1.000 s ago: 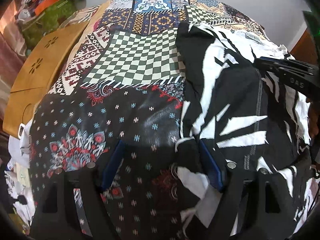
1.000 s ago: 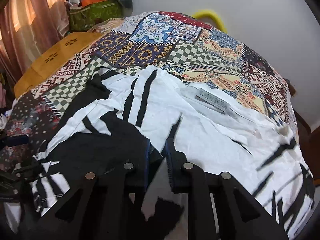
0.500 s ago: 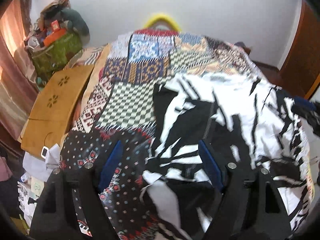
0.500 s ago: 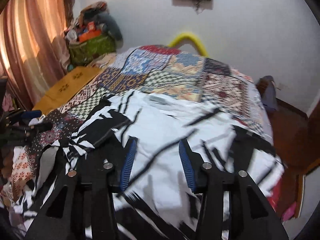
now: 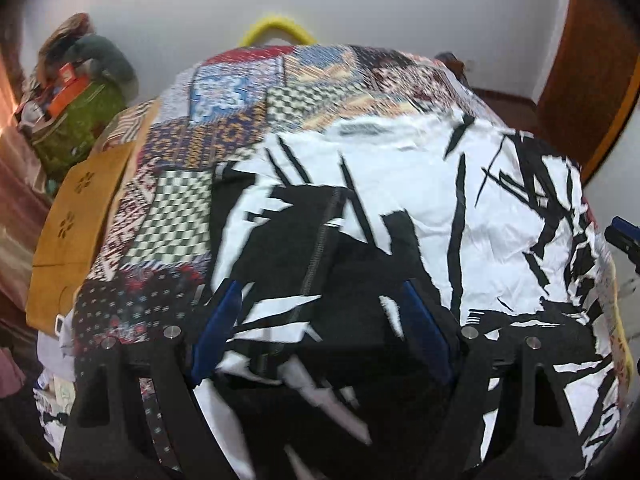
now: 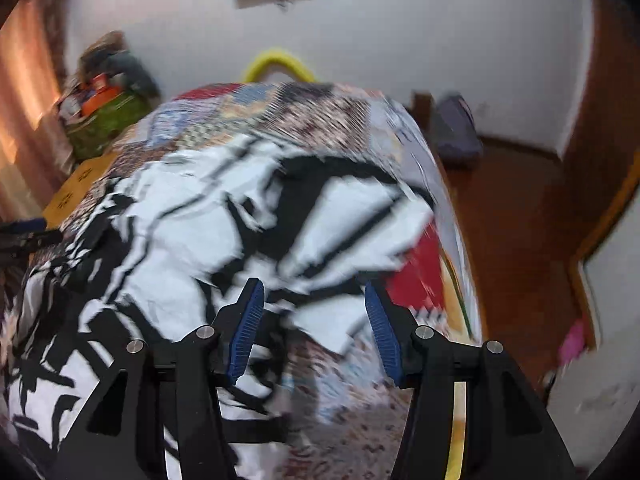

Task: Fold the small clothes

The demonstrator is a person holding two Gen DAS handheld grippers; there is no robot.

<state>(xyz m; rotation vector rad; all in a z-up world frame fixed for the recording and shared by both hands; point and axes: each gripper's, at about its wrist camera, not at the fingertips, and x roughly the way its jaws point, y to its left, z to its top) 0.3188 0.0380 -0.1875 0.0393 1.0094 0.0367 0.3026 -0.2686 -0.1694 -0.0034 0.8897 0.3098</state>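
Observation:
A black-and-white patterned garment (image 5: 400, 208) lies spread on the patchwork bedspread (image 5: 240, 92), partly folded over itself at the near left. My left gripper (image 5: 320, 320) is open and empty, raised above the garment's near edge. My right gripper (image 6: 312, 320) is open and empty above the garment's right edge (image 6: 240, 232). The right gripper's tip also shows at the right edge of the left wrist view (image 5: 624, 236). The left gripper's tip shows at the left edge of the right wrist view (image 6: 28, 232).
A wooden board (image 5: 76, 232) lies along the bed's left side. A green bag with clutter (image 5: 76, 116) stands at the back left. A yellow hoop (image 5: 276, 28) is behind the bed. Wooden floor (image 6: 520, 220) and a door frame lie to the right.
My right gripper opened, let go of the garment and moved to its right edge. Both grippers rose and pulled back from the cloth. The left gripper stayed open.

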